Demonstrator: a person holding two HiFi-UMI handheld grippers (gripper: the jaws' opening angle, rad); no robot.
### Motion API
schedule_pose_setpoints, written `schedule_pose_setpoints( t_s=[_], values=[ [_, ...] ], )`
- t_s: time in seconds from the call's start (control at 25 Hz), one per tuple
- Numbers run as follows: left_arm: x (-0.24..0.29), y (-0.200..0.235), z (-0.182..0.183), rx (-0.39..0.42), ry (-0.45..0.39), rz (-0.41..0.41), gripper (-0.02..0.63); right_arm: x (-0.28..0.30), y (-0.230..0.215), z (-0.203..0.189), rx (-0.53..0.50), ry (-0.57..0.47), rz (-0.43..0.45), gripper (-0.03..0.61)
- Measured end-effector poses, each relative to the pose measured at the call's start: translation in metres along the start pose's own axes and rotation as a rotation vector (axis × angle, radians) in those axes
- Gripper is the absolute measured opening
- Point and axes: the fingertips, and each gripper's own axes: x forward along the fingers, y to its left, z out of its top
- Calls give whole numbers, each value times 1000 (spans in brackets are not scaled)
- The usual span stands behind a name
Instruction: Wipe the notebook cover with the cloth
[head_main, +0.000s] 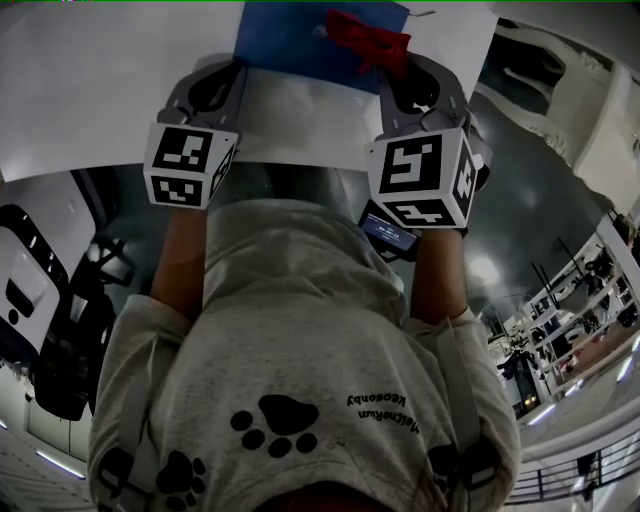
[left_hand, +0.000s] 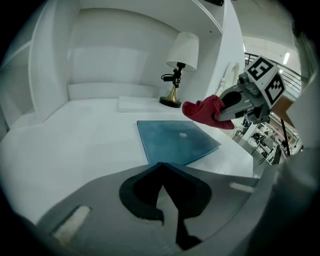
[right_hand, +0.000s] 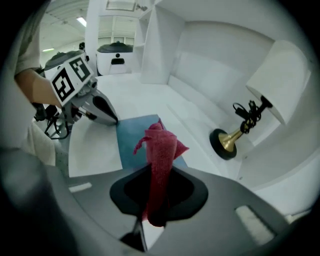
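A blue notebook (head_main: 300, 40) lies flat on the white table (head_main: 90, 90), also seen in the left gripper view (left_hand: 175, 140) and the right gripper view (right_hand: 131, 135). My right gripper (head_main: 385, 62) is shut on a red cloth (head_main: 362, 38), which hangs bunched from the jaws above the notebook's right part (right_hand: 160, 150). From the left gripper view the cloth (left_hand: 205, 111) looks held just off the cover. My left gripper (head_main: 228, 75) is shut with nothing in it, its tip (left_hand: 160, 167) at the notebook's near left corner.
A lamp with a brass base (left_hand: 173, 101) and white shade (right_hand: 277, 80) stands at the back of the white alcove. A flat white slab (left_hand: 140, 103) lies beside it. A white sheet (right_hand: 92, 150) lies under the notebook at the table's near edge.
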Motion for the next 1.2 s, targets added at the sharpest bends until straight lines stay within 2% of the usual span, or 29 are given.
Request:
schedule_pose_setpoints(
  t_s=[0.24, 0.48, 0.64, 0.84, 1.2],
  values=[
    [2, 0, 0, 9, -4, 5, -2, 4, 51, 68, -122, -147, 96, 43],
    [4, 0, 0, 9, -8, 12, -2, 46, 99, 93, -221, -136, 208, 42],
    [4, 0, 0, 10, -9, 13, -2, 67, 115, 89, -270, -60, 262, 42],
    [3, 1, 1, 15, -11, 14, -2, 70, 115, 86, -291, -39, 266, 41],
    [2, 2, 0, 24, -10, 16, -2, 54, 85, 35, -187, 17, 229, 41]
  ],
)
